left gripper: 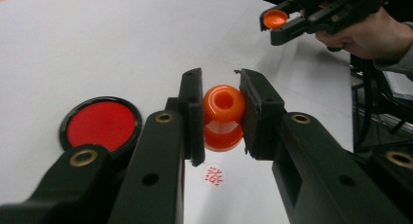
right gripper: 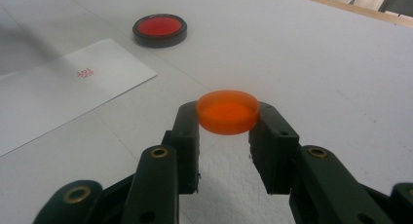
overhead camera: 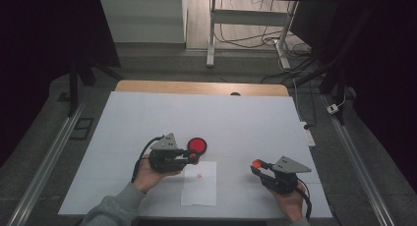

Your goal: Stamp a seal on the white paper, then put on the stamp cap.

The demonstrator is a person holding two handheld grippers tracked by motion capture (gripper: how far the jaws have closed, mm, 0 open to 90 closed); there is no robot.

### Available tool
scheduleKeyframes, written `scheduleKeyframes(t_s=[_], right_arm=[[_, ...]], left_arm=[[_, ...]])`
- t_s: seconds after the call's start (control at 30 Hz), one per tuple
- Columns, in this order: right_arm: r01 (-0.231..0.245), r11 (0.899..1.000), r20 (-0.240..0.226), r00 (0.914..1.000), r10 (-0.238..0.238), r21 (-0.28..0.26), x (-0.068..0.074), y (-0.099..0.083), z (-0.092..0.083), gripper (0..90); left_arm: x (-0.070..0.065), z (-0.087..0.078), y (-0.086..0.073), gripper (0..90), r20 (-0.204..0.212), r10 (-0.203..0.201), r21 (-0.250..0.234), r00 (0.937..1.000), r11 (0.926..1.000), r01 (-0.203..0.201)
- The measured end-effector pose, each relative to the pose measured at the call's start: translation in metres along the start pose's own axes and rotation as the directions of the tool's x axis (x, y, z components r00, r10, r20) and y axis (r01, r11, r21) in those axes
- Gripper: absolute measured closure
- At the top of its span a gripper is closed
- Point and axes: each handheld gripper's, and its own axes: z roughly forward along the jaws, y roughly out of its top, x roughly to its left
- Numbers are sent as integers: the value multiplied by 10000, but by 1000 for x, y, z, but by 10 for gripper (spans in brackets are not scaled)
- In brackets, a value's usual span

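High view: the left gripper (overhead camera: 193, 156) pinches an orange stamp (overhead camera: 193, 155) over the white paper sheet (overhead camera: 199, 190) at the table's (overhead camera: 147, 118) near edge, beside the red ink pad (overhead camera: 197, 144); a red imprint (overhead camera: 199, 176) marks the sheet.

Left gripper view: jaws clamp the stamp's waist, likely for pressing down.

Right gripper view: the right gripper (right gripper: 227, 129) pinches the orange cap (right gripper: 227, 111), empty, held clear towards the table's right edge.

Your right gripper (right gripper: 227, 129) rises from the bottom of the frame, its jaws closed on an orange cap (right gripper: 227, 111) at centre. At upper left a red ink pad (right gripper: 160, 29) sits on the white table (right gripper: 311, 53). At left lies a sheet of paper (right gripper: 53, 102) bearing a red stamp mark (right gripper: 86, 73).
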Motion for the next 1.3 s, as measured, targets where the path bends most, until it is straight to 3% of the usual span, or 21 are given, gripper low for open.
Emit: scheduleKeyframes(t_s=[0.23,1.3], right_arm=[[-45,10000,16,10000,45,-13,-1,-1,-1,646],[233,9997,-363,9991,-235,-59,12,8,13,646]], left_arm=[[6,-8,2,722,-153,-224,-284,9996,9994,220],[4,-12,5,721,-136,-89,-358,9999,9993,85]])
